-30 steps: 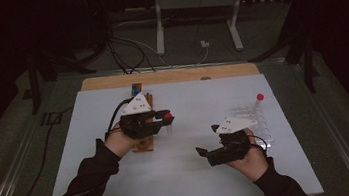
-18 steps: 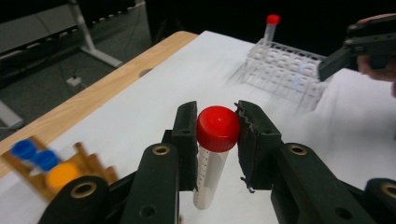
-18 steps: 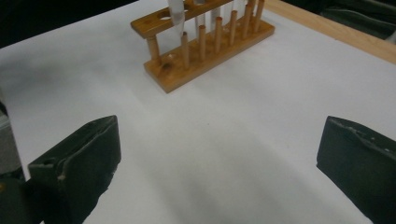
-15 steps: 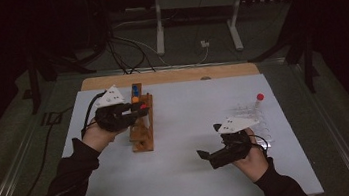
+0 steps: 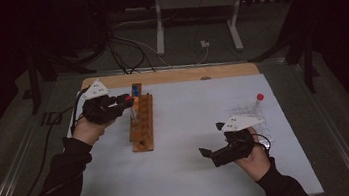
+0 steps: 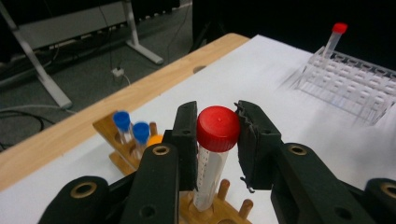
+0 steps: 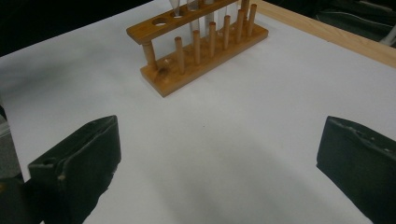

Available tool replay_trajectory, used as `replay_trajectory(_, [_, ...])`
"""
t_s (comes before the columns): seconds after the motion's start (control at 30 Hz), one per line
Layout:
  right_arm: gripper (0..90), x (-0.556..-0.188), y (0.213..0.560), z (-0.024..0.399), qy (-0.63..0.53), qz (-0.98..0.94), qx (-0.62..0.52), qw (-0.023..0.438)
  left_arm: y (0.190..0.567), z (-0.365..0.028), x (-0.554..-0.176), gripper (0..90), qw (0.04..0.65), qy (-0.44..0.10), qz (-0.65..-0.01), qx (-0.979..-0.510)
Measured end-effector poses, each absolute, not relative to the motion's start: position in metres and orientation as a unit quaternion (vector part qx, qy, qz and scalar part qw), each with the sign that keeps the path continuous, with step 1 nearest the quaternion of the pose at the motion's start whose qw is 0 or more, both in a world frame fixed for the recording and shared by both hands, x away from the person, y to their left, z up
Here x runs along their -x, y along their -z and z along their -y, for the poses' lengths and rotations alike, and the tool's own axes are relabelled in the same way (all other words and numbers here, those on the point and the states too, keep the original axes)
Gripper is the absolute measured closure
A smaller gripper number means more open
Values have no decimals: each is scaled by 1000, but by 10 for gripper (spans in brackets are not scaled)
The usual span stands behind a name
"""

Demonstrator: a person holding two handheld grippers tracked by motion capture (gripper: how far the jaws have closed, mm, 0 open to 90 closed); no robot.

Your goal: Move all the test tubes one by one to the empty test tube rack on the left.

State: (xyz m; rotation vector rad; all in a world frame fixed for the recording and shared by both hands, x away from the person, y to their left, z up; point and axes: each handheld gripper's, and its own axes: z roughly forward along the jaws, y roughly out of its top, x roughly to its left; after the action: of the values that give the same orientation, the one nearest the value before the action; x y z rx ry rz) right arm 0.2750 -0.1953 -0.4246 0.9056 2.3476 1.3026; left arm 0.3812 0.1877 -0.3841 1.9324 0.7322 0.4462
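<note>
The left tongs (image 6: pixel 217 135) are clenched on a red-capped tube (image 6: pixel 212 163), with one jaw on each side of the cap and upper barrel. The tube stands upright, its long axis vertical, and its lower end sits at the wooden rack (image 5: pixel 143 123), directly below the left tongs at 6 o'clock in the left gripper view; whether the tube tip is already seated in a hole cannot be told. In the high view the left tongs (image 5: pixel 125 102) hang over the far end of the wooden rack, which lies on the white tabletop (image 5: pixel 197 176) with its long axis running from 6 to 12 o'clock. The left hand is by far the nearer to the wooden rack. The right tongs (image 5: pixel 209 154) are released, jaws wide apart with nothing between them, and rest low over the tabletop at about 4 o'clock from the wooden rack, well apart from it. The coming move is judged to be a straight vertical lowering of the tube into a rack hole, so the alignment of the tube axis with the hole is the governing relation. Count: two blue-capped tubes (image 6: pixel 132 133) stand at the far end of the wooden rack, with one orange cap (image 6: pixel 155 139) just beside them; one further red-capped tube (image 5: pixel 259 103) stands upright in one clear plastic rack (image 5: pixel 253 118), at 12 o'clock from the right tongs.
</note>
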Motion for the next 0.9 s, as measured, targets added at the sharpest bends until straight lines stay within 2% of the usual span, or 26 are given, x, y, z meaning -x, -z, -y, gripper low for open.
replay_trajectory(0.43, [0,-275,425,198,-458,-816,-319,152,423,-186,-386,715,478,-162,-324,-800])
replay_trajectory(0.9, [0,-274,424,199,-462,-813,-320,152,438,-185,-387,714,467,-153,-334,-805])
